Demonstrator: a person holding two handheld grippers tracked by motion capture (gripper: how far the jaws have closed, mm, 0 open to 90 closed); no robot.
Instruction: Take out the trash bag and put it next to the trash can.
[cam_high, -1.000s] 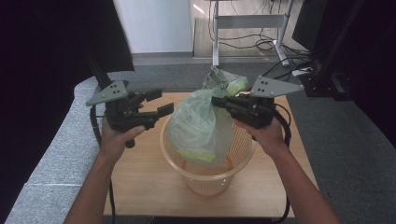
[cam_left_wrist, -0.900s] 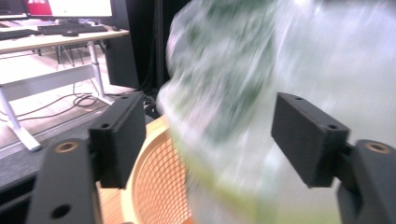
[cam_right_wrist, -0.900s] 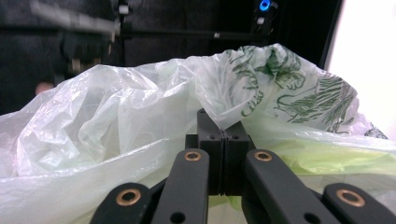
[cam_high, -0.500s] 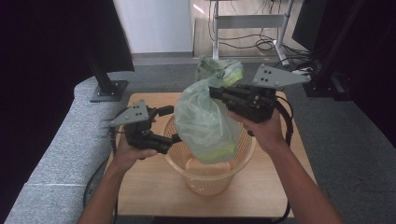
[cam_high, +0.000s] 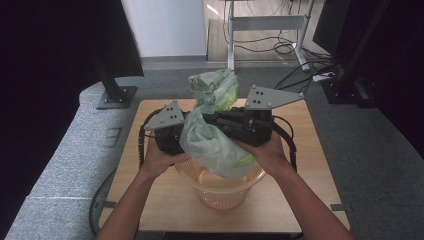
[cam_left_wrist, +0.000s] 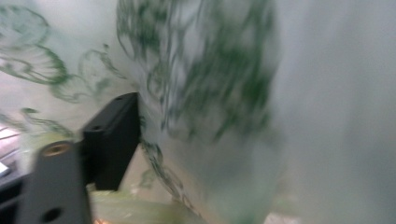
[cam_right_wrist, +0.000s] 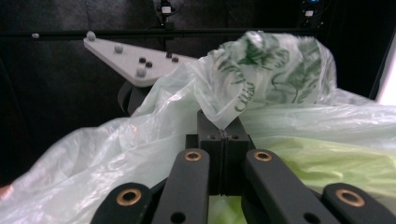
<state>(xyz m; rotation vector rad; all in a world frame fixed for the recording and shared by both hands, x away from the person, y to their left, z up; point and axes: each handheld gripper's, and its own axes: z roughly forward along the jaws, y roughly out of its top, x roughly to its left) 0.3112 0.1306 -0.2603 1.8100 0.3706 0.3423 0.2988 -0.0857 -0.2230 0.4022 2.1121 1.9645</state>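
Note:
A pale green plastic bag (cam_high: 215, 147) with a leaf print hangs over an orange mesh basket (cam_high: 220, 192) on the wooden table (cam_high: 310, 150). My right gripper (cam_high: 205, 119) is shut on a bunched fold near the bag's top; in the right gripper view the jaws (cam_right_wrist: 223, 135) pinch the film tight. My left gripper (cam_high: 179, 142) presses into the bag's left side. Its jaws have just been closing with bag film between them. In the left gripper view one black finger (cam_left_wrist: 112, 140) shows against the blurred film (cam_left_wrist: 210, 93), and the other is hidden.
The basket stands near the table's front edge. Bare table lies to its left and right. A black stand base (cam_high: 117, 97) sits on the grey floor at the back left. A metal desk frame (cam_high: 265, 22) and cables (cam_high: 300, 65) lie behind.
The left gripper has come down and rightward from beside the bag to press into it. The right gripper has moved left toward the middle, drawing the bag's top with it.

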